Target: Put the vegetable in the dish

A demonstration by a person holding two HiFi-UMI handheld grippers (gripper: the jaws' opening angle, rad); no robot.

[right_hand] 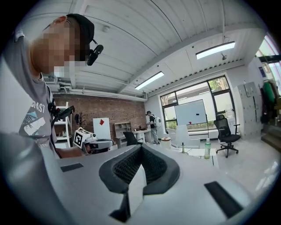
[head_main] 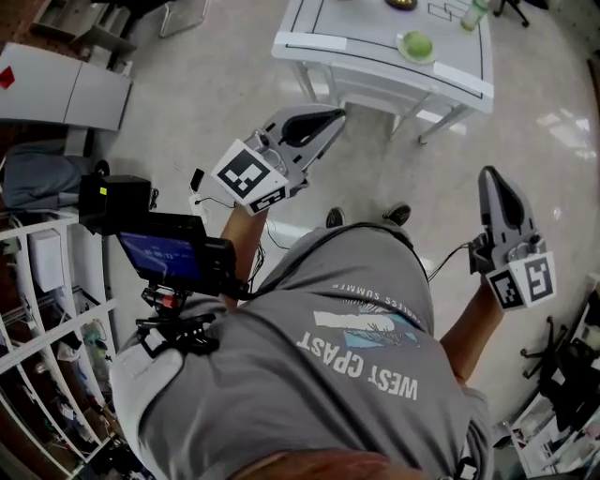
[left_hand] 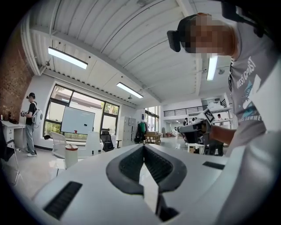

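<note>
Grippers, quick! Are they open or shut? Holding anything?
Grey left gripper: jaws shut, holding nothing.
Grey right gripper: jaws shut, holding nothing.

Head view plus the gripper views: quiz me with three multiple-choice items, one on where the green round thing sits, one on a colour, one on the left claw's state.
1. Where is the green round thing?
A. on the white table
B. on the floor
C. in the right claw

2. What colour is the person's T-shirt?
A. red
B. grey
C. yellow

3. How is the left claw?
A. open and empty
B. shut on a bottle
C. shut and empty

Answers:
1 A: it sits on the tabletop near an edge.
2 B: the head view shows grey cloth with pale print.
3 C: in the left gripper view its jaws meet with nothing between them.
</note>
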